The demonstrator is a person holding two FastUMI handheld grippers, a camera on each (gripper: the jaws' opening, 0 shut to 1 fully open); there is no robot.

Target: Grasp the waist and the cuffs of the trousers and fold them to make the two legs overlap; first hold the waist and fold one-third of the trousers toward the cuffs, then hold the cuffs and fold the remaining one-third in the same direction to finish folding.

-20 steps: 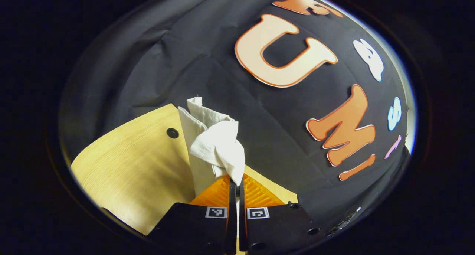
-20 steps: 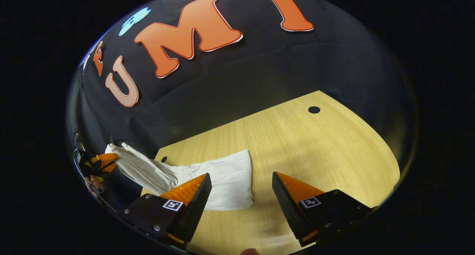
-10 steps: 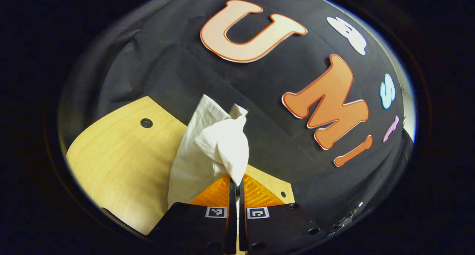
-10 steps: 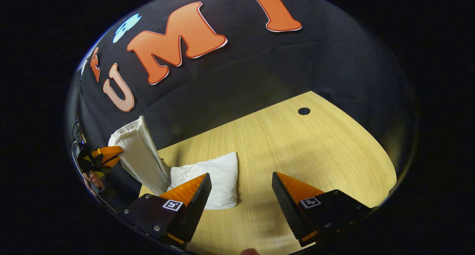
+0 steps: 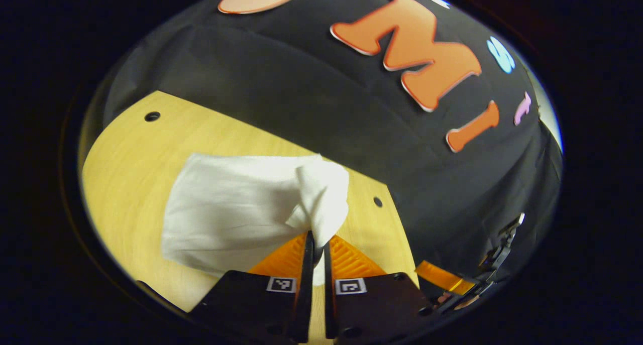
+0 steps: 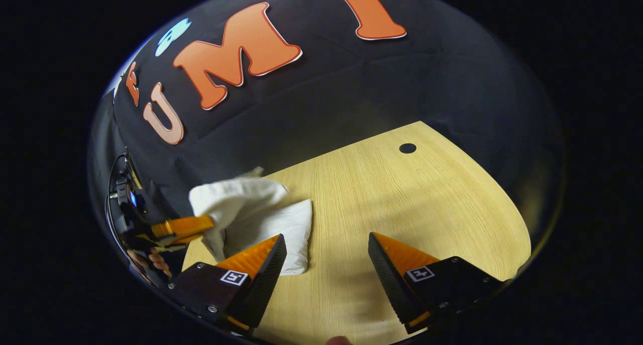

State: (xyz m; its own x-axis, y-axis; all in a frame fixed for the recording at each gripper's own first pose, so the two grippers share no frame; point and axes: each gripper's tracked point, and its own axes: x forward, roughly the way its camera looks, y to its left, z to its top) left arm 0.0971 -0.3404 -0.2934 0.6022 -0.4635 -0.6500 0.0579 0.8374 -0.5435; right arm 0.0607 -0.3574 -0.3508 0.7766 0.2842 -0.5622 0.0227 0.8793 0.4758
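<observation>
The white trousers lie folded on the wooden table. My left gripper is shut on one end of the cloth, which drapes forward over the folded bundle. In the right gripper view the trousers sit at the table's near left, and the left gripper holds their top layer low over the bundle. My right gripper stands open just right of the trousers, nothing between its fingers. One of its fingers shows at the lower right of the left gripper view.
The table stretches bare to the right, with a round hole near its far edge. Another hole sits at the far left corner. The black cloth wall rises right behind the table.
My left gripper has swung the held end from upright down and across onto the folded part. The bundle has become shorter. My right gripper has stayed open and almost still.
</observation>
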